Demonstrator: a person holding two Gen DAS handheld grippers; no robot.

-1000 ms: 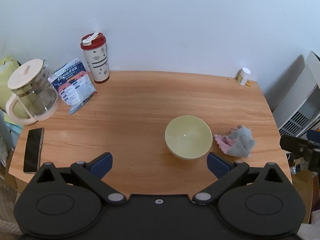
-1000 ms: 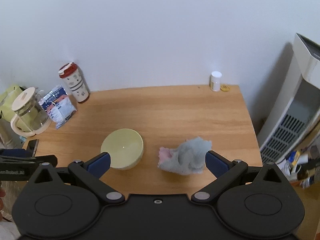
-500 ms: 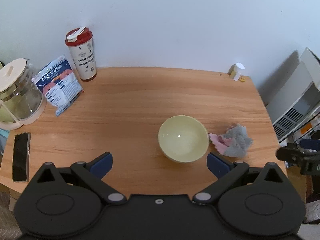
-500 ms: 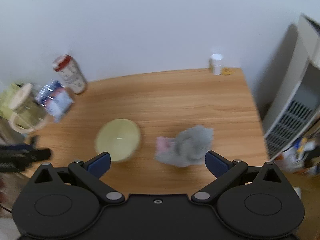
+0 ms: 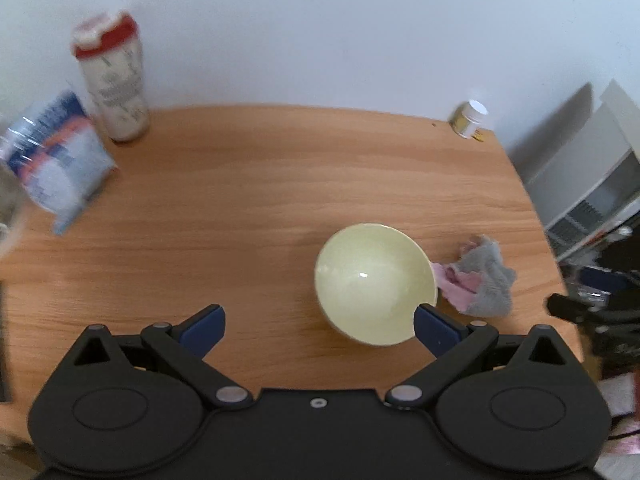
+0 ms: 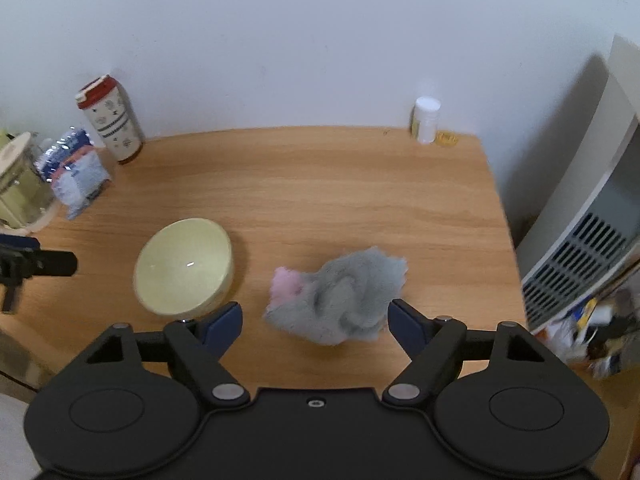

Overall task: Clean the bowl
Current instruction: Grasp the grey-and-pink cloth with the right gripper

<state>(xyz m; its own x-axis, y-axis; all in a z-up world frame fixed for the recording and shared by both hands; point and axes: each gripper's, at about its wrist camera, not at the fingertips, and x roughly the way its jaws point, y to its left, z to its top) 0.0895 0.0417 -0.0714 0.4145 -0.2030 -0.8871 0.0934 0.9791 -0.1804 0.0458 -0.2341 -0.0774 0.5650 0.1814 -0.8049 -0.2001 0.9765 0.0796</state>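
A pale yellow-green bowl (image 5: 374, 282) stands upright and empty on the wooden table (image 5: 260, 184); it also shows in the right wrist view (image 6: 184, 266). A crumpled grey and pink cloth (image 6: 340, 294) lies just to its right, also seen in the left wrist view (image 5: 478, 280). My left gripper (image 5: 318, 326) is open, low over the table, its right fingertip (image 5: 434, 326) at the bowl's near right rim. My right gripper (image 6: 314, 322) is open, its jaws on either side of the cloth's near edge.
A red-lidded tumbler (image 6: 110, 120), a blue snack packet (image 6: 74, 172) and a glass jug (image 6: 18, 184) stand at the back left. A small white bottle (image 6: 426, 120) stands at the back right. A white heater (image 6: 592, 216) is past the table's right edge.
Both grippers have moved forward and lower. The bowl is now close in front of the left gripper and the cloth lies between the right gripper's fingers. Bowl and cloth have not moved.
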